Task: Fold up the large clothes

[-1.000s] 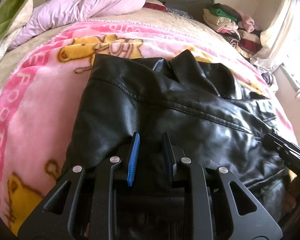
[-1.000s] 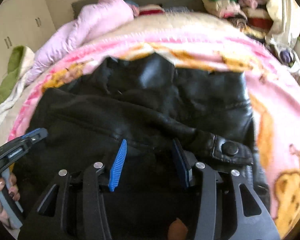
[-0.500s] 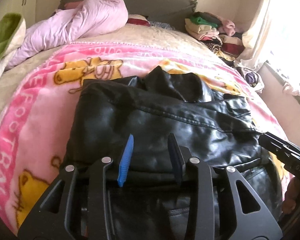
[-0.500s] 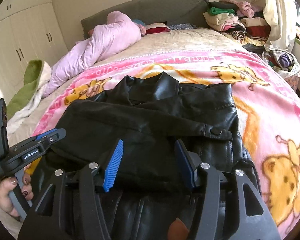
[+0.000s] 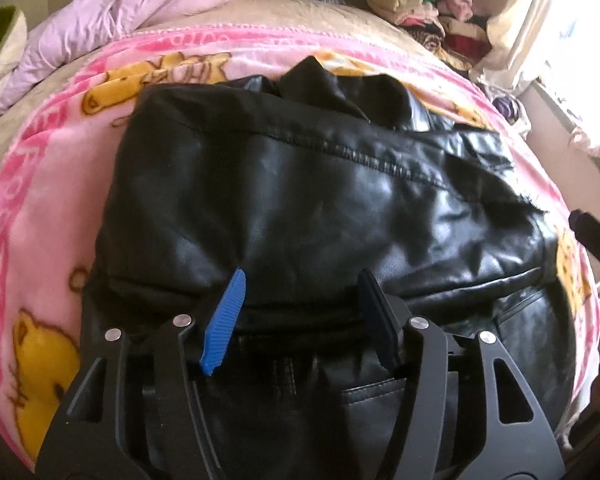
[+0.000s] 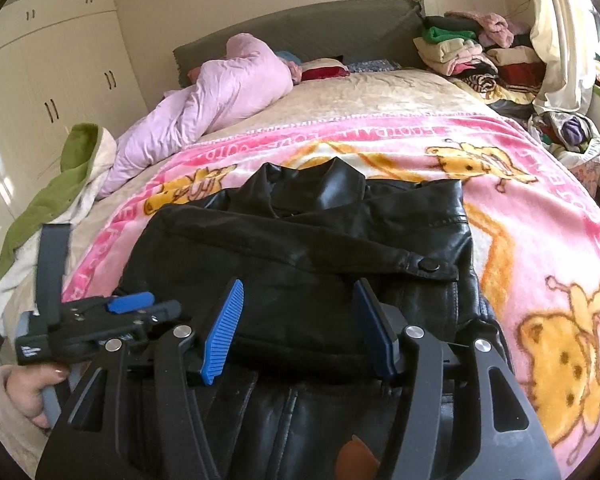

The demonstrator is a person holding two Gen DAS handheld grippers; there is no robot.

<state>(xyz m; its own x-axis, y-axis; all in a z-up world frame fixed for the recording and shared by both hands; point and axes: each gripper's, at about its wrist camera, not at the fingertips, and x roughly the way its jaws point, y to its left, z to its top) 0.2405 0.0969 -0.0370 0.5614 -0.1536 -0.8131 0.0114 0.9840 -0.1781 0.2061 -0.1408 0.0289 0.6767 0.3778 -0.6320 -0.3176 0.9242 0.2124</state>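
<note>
A black leather jacket (image 5: 300, 192), folded into a band with its long axis running left to right, lies on the pink blanket (image 6: 540, 240) just ahead of both tongs, left (image 5: 300, 308) and right (image 6: 298, 312), each released after just widening.

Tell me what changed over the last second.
The left gripper has just been opening, its jaws now apart with no jacket pinched between them. The right gripper opened a little and pulled back, showing more of the room. The folded jacket stayed flat on the pink blanket.
</note>
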